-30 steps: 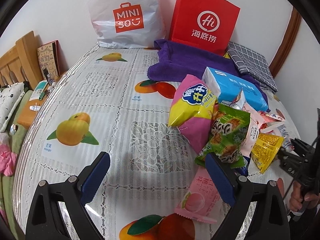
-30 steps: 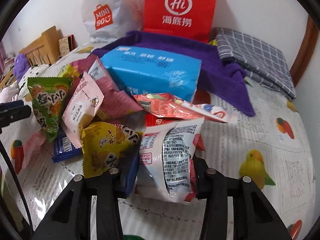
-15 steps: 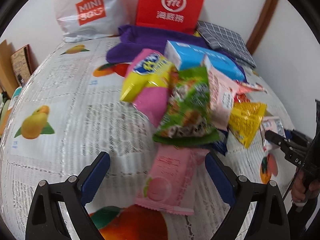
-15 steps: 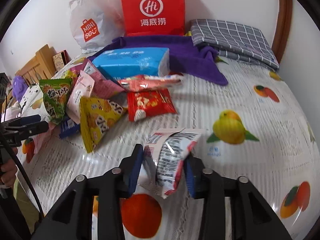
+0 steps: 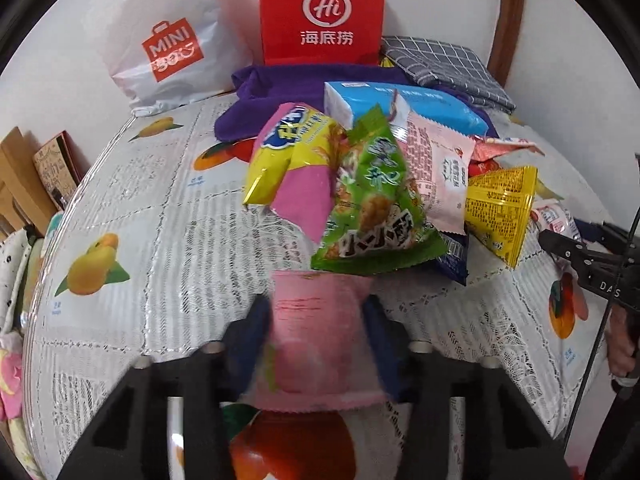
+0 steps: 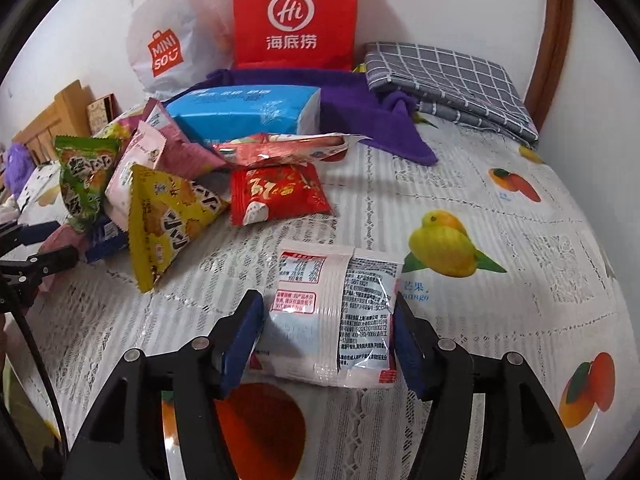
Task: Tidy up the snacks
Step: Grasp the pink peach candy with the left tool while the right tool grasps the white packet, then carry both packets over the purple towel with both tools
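In the left wrist view, the left gripper point(image 5: 316, 332) has its jaws clamped on a pink packet point(image 5: 320, 340) — the snack heap point(image 5: 380, 184) lies just beyond.

In the right wrist view, the right gripper point(image 6: 328, 332) has its jaws opening, pads clear of the white packet point(image 6: 336, 312) lying flat between them on the tablecloth point(image 6: 500, 240).

A home bedroom — wooden headboard point(image 6: 48, 120), folded bedding point(image 6: 448, 80), shopping bags point(image 6: 294, 16) against the wall.

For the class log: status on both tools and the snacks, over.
Left tool shut on pink packet. Right tool opening, white packet flat on tablecloth between pads. Snack pile left of it, clear.
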### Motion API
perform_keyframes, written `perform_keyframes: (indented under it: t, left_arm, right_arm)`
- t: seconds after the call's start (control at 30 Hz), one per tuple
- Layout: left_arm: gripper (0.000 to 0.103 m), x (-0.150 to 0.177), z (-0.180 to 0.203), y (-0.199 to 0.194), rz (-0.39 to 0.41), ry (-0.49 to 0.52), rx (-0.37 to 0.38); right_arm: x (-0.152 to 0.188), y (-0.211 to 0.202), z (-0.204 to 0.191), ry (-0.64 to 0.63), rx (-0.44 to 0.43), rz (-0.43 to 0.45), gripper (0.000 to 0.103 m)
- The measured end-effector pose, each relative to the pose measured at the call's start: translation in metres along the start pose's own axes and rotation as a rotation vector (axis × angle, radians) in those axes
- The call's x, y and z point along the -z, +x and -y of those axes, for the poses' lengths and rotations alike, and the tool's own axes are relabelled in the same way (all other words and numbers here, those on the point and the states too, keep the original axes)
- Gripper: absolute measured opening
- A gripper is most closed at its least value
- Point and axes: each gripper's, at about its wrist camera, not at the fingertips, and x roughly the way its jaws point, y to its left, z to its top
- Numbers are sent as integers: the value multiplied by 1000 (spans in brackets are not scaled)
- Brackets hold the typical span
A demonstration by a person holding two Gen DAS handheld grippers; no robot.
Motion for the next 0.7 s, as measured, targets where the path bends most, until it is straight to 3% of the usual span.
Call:
perform_keyframes:
  t: [0.3,0.7]
  left_arm:
    - [42,2,-23,-19,24,-113,88]
    - [42,-15,-25,-69,104,-128,118]
  right_arm:
    - [4,-18,1,9,34,10,56]
    - [-12,-60,-11,66,-24,54,56]
